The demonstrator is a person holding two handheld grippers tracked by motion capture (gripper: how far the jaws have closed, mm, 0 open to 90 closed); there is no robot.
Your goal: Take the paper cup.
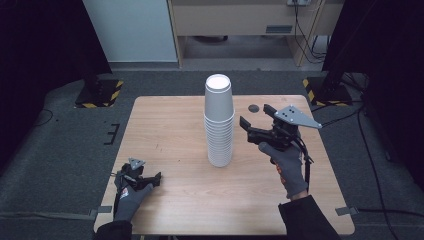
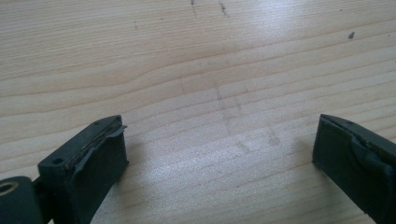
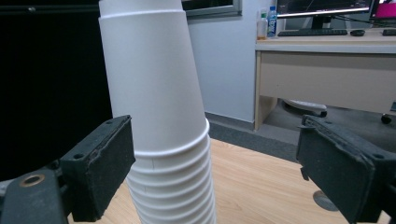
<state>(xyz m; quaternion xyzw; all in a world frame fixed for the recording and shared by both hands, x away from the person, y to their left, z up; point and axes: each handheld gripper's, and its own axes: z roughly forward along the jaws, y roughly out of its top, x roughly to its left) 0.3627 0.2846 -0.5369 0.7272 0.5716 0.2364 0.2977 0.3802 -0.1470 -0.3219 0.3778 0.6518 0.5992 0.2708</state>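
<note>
Barely begun: my right tool (image 1: 252, 127) gapes wide just beside the cup stack (image 1: 219, 120), gripping nothing; my left tool (image 1: 150, 179), equally wide, idles well away.

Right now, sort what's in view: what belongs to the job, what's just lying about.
Job:
- stack of white paper cups
- right tongs, open beside the stack
- left tongs, open, low over the table

Lying about:
- dark round spot on the tabletop
</note>
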